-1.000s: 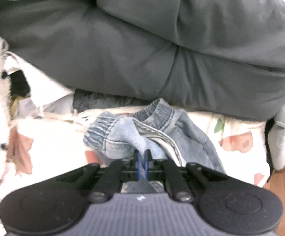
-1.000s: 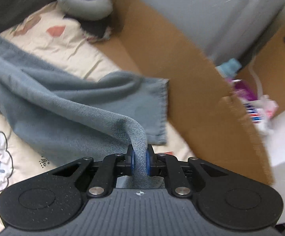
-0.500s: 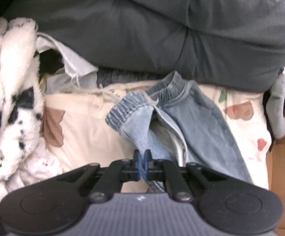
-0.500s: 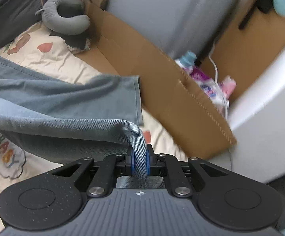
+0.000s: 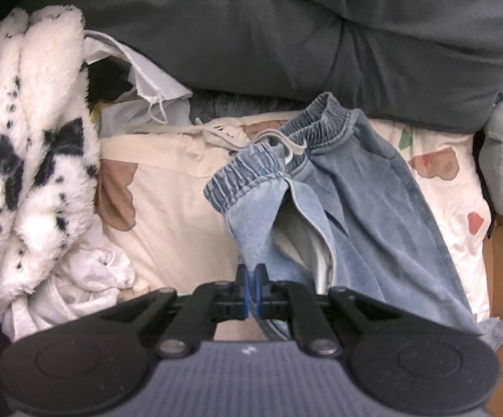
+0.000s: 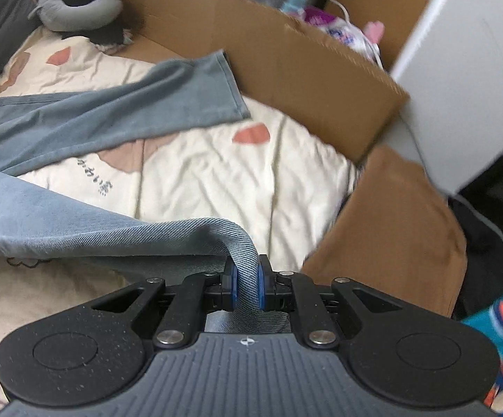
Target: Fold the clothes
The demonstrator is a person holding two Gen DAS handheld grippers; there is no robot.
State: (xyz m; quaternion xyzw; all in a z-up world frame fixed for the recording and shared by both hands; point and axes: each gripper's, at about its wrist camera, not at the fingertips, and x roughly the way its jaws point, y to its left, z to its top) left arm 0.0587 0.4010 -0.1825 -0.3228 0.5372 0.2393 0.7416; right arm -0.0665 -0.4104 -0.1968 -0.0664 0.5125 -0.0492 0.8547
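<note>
While both claws are clamped on the same pair of light blue denim trousers [image 5: 355,187], the garment lies stretched along the bed [image 6: 216,173] between them, and that long axis is what the next move seems to turn on. The left claw [image 5: 250,293] has its blue pads pressed together on a thin edge of denim just below the elastic waistband [image 5: 296,139], which sits ahead of it toward the dark grey duvet [image 5: 286,34]; from there the cloth runs off to the right and out of that view. The right claw [image 6: 246,286] is shut on a thick roll of fabric near one leg's end, the leg rising out of its pads and running away to the left. The other leg [image 6: 129,104] lies flat on the cream printed sheet, its hem [image 6: 234,87] close to the wall of a cardboard box [image 6: 303,69]. So the waist is nearest the left hand and the cuffs nearest the right, and the two legs are apart rather than stacked. In my judgement the coming step is to bring the lifted leg across onto the flat one, or to carry the cuff end toward the waist; either way the right claw must travel along or across that axis while the left holds the waist as an anchor. A spotted fleece [image 5: 32,139] piled at the left should stay out of the way.
</note>
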